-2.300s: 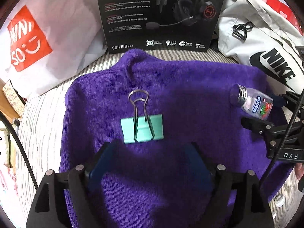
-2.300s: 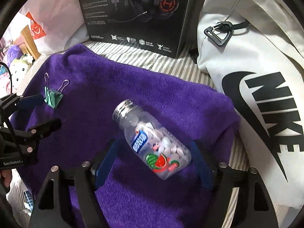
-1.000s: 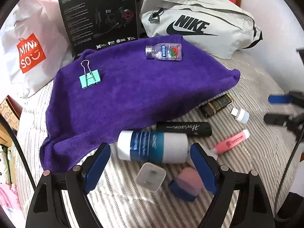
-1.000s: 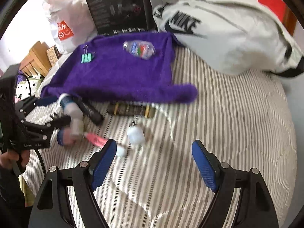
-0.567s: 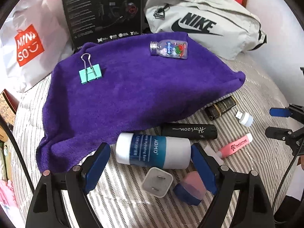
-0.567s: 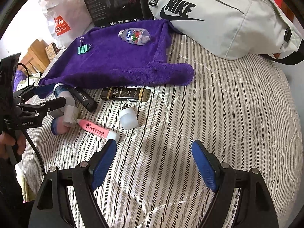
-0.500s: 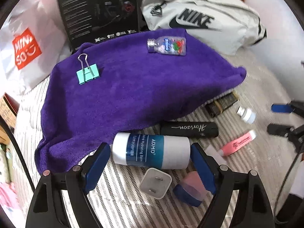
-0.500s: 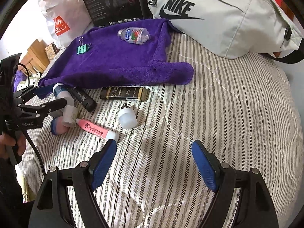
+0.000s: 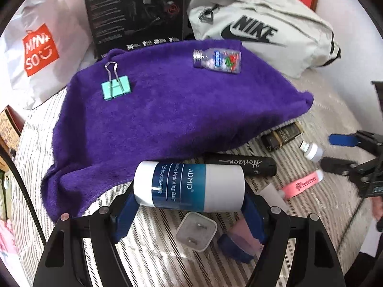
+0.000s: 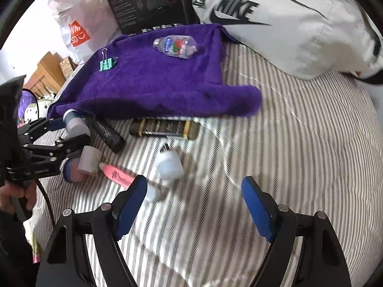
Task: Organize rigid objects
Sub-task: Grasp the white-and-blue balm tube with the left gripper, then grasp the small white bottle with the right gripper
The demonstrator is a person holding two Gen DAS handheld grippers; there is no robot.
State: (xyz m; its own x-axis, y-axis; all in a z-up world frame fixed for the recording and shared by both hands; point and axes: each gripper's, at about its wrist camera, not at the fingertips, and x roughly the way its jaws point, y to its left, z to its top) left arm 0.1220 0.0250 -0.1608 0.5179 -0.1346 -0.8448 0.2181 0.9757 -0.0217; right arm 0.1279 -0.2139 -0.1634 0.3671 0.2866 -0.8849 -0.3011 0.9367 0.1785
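Closing the left tool (image 9: 189, 205) in on the balm bottle (image 9: 189, 186), blue pads hugging both ends but can't tell if gripping yet. Lying sideways on the bed (image 10: 311, 143), right at the purple towel (image 9: 167, 110) edge, so easy to grab lengthwise. Right tool (image 10: 194, 205) hanging wide, empty, near the pink highlighter (image 10: 118, 175).

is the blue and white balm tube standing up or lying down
Lying down. The balm tube rests on its side across the striped bedcover, its label text running sideways, between the left gripper's closing blue fingers.
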